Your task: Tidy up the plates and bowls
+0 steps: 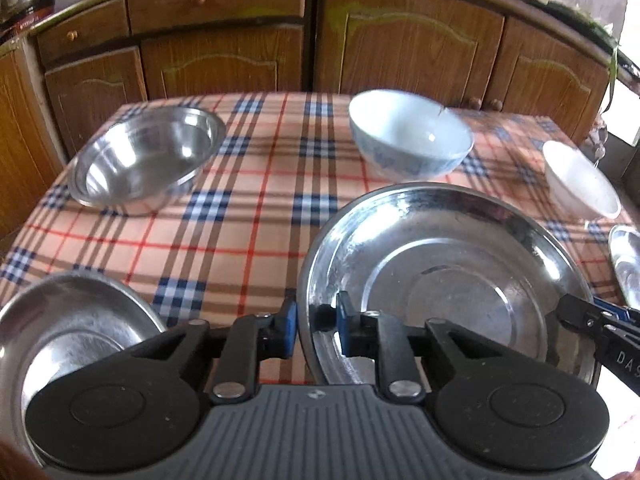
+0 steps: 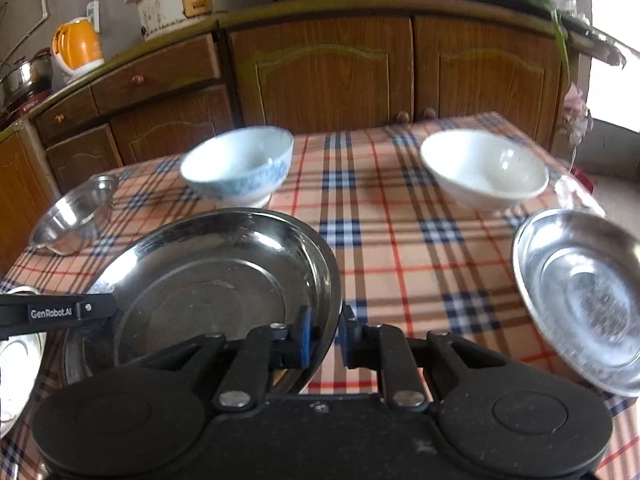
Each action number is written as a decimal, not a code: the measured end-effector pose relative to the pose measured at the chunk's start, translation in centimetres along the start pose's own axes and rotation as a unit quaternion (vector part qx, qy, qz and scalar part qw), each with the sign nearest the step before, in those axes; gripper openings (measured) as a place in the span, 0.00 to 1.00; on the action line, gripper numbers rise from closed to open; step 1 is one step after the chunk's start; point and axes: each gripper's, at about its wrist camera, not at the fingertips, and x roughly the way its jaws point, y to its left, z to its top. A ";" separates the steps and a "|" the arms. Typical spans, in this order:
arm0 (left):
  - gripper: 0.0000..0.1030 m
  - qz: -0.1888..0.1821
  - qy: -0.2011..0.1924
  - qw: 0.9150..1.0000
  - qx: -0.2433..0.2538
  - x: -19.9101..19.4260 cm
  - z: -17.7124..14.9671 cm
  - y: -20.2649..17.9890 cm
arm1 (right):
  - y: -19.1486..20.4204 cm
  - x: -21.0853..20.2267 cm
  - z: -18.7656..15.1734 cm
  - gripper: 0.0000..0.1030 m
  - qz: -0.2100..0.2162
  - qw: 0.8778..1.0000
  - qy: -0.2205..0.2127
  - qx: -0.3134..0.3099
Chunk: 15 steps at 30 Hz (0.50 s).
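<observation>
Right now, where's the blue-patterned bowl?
The blue-patterned bowl sits upright on the checked tablecloth toward the table's far edge, just beyond the large steel plate, between the steel bowl and the white bowl.

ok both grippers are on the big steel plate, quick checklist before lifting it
1. Left gripper clamped on the near-left rim of the big steel plate: ok.
2. Right gripper clamped on the opposite rim: ok.
3. Plate empty: ok.
4. Blue-patterned bowl apart from the plate's far edge: ok, but close.
5. Small steel plate on the right clear of the grip: ok.
6. Plate level between both grips: cannot tell.
</observation>
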 end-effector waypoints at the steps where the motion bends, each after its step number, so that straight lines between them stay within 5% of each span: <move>1: 0.19 0.000 -0.004 1.000 0.001 -0.3 0.2 0.0 | 0.0 -0.3 0.3 0.19 0.001 1.000 -0.003 0.001; 15: 0.19 0.003 -0.053 0.998 0.014 -4.3 2.3 -0.6 | 0.4 -3.9 3.3 0.19 0.002 0.999 -0.042 -0.002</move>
